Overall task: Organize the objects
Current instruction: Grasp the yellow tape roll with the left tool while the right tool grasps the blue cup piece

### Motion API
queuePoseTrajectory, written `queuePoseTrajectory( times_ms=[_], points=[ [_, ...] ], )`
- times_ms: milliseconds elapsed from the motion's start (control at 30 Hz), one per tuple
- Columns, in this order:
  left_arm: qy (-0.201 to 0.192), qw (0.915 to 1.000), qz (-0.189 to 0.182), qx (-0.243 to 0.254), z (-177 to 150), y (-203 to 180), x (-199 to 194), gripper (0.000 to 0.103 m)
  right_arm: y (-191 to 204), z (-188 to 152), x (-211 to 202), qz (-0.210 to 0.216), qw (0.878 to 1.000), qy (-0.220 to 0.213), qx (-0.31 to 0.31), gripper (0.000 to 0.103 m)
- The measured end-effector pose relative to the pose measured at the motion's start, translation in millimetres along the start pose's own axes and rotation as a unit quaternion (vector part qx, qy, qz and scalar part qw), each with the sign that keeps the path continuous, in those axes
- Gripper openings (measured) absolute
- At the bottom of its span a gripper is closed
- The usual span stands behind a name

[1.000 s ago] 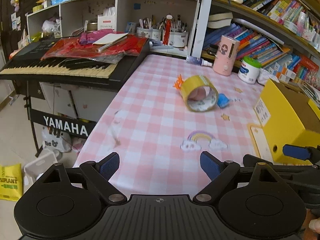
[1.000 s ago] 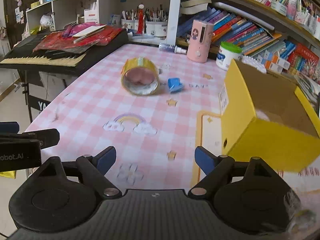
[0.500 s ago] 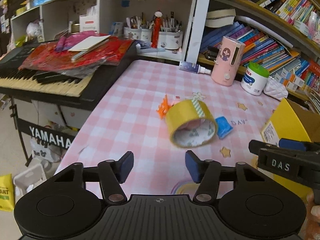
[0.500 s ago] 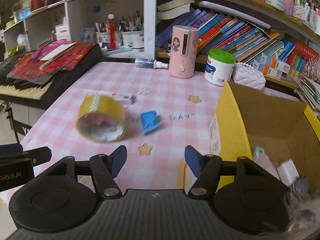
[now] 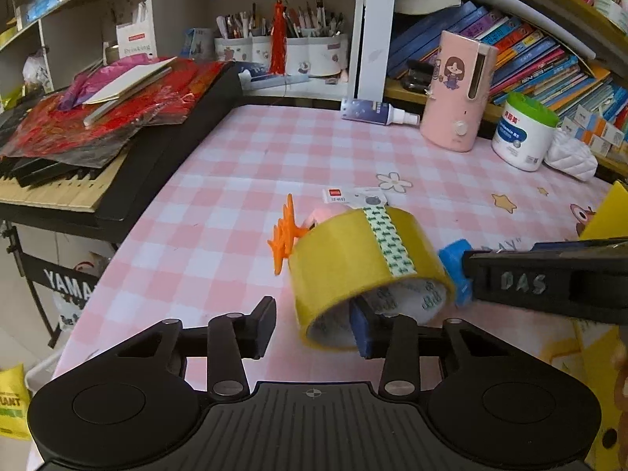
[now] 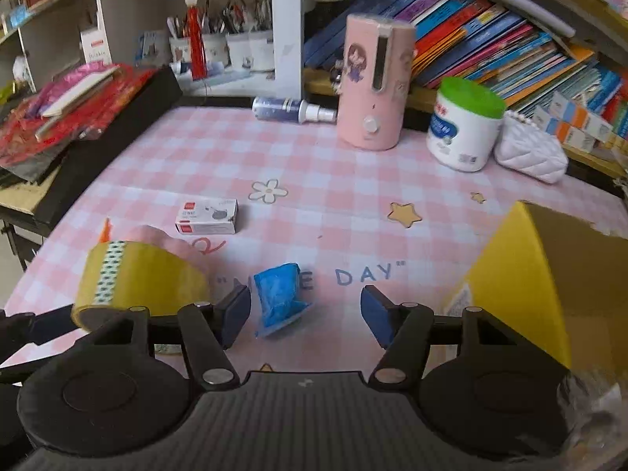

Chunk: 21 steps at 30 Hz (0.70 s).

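Observation:
A yellow tape roll [image 5: 361, 271] lies on its side on the pink checked table. My left gripper [image 5: 314, 327] is open, its right finger inside the roll's hole and its left finger outside the wall. An orange clip [image 5: 284, 235] and a small white box [image 5: 353, 195] lie just behind the roll. My right gripper [image 6: 304, 316] is open with a blue packet [image 6: 278, 298] between its fingers on the table. The roll [image 6: 133, 282] also shows at the left of the right wrist view. A yellow cardboard box [image 6: 549, 278] stands open at the right.
A pink dispenser [image 5: 457, 94], a green-lidded jar [image 5: 524, 131], a spray bottle [image 5: 373, 112] and a white pouch [image 6: 530, 153] stand along the back by the bookshelf. A keyboard [image 5: 78, 165] with red papers borders the table's left edge.
Both grippers moved forward over the table. The left one reached the tape roll and its right finger entered the hole. The right one came up around the blue packet.

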<state>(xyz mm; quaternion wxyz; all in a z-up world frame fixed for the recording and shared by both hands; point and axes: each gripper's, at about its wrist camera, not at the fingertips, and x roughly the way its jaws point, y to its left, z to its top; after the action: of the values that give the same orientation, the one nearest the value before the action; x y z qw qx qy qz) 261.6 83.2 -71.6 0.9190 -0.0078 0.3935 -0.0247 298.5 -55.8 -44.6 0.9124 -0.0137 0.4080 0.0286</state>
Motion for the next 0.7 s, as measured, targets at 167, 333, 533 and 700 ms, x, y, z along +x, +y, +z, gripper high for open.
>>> queuePoseTrajectory(
  times_ms=[167, 333, 533, 700],
  points=[
    [0.002, 0.9997, 0.014, 0.019, 1, -3, 12, 0.022, 11, 4, 21, 0.007, 1.0, 0.005, -0.027, 0.06],
    [-0.001, 0.9999, 0.013, 0.001, 2, 9, 5, 0.013, 11, 8, 31, 0.016, 0.999, 0.007, -0.027, 0.059],
    [0.024, 0.997, -0.003, -0.073, -3, 42, -12, 0.009, 10, 4, 39, 0.031, 0.999, 0.028, -0.024, 0.057],
    [0.037, 0.9928, -0.005, -0.113, -15, 63, -28, 0.009, 14, -1, 46, 0.025, 0.998, 0.036, -0.037, 0.05]
  ],
)
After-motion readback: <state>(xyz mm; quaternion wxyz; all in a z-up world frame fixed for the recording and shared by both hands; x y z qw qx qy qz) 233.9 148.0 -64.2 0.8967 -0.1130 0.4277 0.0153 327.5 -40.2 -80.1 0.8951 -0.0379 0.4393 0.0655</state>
